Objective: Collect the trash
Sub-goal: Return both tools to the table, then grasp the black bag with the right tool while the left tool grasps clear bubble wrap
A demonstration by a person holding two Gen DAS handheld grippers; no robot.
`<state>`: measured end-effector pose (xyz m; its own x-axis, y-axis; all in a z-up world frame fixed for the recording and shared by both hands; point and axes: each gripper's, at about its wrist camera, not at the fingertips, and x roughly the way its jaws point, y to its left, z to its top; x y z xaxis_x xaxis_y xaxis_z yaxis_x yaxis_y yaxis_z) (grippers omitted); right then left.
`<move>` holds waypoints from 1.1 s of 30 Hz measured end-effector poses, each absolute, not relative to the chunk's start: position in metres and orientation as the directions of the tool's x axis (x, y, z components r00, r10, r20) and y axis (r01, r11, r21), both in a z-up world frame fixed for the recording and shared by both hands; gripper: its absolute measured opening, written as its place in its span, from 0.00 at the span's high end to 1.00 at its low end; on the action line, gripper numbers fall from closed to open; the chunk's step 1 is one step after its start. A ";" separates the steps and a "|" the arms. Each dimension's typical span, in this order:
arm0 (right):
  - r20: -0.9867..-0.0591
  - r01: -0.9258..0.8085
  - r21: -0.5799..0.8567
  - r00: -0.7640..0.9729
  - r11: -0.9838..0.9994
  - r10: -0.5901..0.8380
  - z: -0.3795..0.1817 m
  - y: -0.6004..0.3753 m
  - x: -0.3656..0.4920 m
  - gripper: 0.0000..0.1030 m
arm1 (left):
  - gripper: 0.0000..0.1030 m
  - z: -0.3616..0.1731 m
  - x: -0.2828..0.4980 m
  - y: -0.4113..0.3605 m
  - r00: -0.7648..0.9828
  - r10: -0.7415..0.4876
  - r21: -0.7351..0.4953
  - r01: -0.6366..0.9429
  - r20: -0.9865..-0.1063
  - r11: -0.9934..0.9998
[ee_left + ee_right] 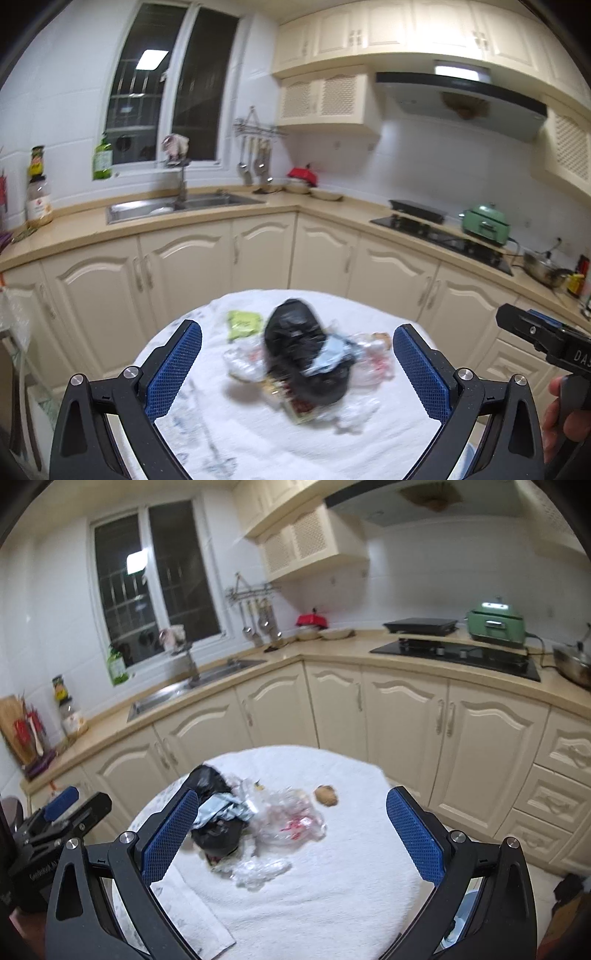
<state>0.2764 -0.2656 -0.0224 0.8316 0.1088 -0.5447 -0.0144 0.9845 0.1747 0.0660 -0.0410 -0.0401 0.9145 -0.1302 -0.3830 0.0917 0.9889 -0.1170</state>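
Observation:
A pile of trash lies on a round table with a white cloth (258, 435) (332, 886). In it are a crumpled black bag (301, 350) (214, 834), clear plastic wrappers (369, 354) (291, 819), a pale blue wrapper (218, 808) and a green packet (242, 323). A brown lump (326, 795) lies apart to the right. My left gripper (297, 369) is open and empty, above the near side of the pile. My right gripper (291, 834) is open and empty, also over the pile. The right gripper body (546, 339) shows at the left wrist view's right edge.
Cream kitchen cabinets (258, 251) wrap behind the table, with a sink (177, 206), a hob (454, 653), a green appliance (495, 622) and a pan (572, 664) on the counter. The left gripper body (55, 827) shows at the right wrist view's left.

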 end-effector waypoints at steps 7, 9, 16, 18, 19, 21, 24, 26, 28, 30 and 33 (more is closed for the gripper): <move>-0.652 -0.049 0.167 0.744 0.985 0.148 -0.059 -0.239 0.308 0.00 | 0.01 -0.049 0.079 -0.019 0.880 -0.076 -0.129 0.016 -0.470 0.991; -0.682 -0.076 0.158 0.712 0.984 0.164 -0.072 -0.226 0.321 0.00 | 0.01 -0.046 0.088 -0.009 0.867 -0.069 -0.133 0.003 -0.493 0.991; -0.733 -0.199 0.102 0.647 0.975 0.209 -0.093 -0.171 0.367 0.00 | 0.01 -0.053 0.127 0.014 0.826 -0.044 -0.141 -0.043 -0.562 0.989; -0.747 -0.246 0.078 0.627 0.966 0.220 -0.101 -0.151 0.385 0.00 | 0.01 -0.058 0.135 0.020 0.820 -0.039 -0.143 -0.053 -0.570 0.988; -0.752 -0.259 0.070 0.621 0.963 0.221 -0.103 -0.145 0.390 0.00 | 0.01 -0.060 0.138 0.022 0.817 -0.036 -0.144 -0.058 -0.576 0.988; -0.780 -0.296 0.024 0.592 0.955 0.203 -0.118 -0.124 0.409 0.00 | 0.01 -0.063 0.148 0.028 0.805 -0.032 -0.147 -0.069 -0.592 0.987; -0.832 -0.344 -0.033 0.530 0.938 0.165 -0.145 -0.101 0.430 0.02 | 0.01 -0.067 0.158 0.031 0.794 -0.026 -0.145 -0.078 -0.607 0.986; -0.848 -0.349 -0.090 0.518 0.933 0.112 -0.161 -0.095 0.436 0.26 | 0.01 -0.070 0.165 0.031 0.787 -0.029 -0.146 -0.077 -0.616 0.986; -0.838 -0.340 -0.020 0.518 0.940 0.170 -0.162 -0.106 0.435 0.28 | 0.01 -0.072 0.171 0.030 0.783 -0.033 -0.144 -0.073 -0.621 0.987; -0.828 -0.321 0.037 0.520 0.946 0.209 -0.157 -0.121 0.432 0.31 | 0.01 -0.074 0.178 0.030 0.778 -0.037 -0.142 -0.067 -0.627 0.988; -0.773 -0.285 0.201 0.541 0.937 0.331 -0.141 -0.159 0.422 0.32 | 0.01 -0.080 0.184 0.021 0.772 -0.060 -0.146 -0.043 -0.633 0.988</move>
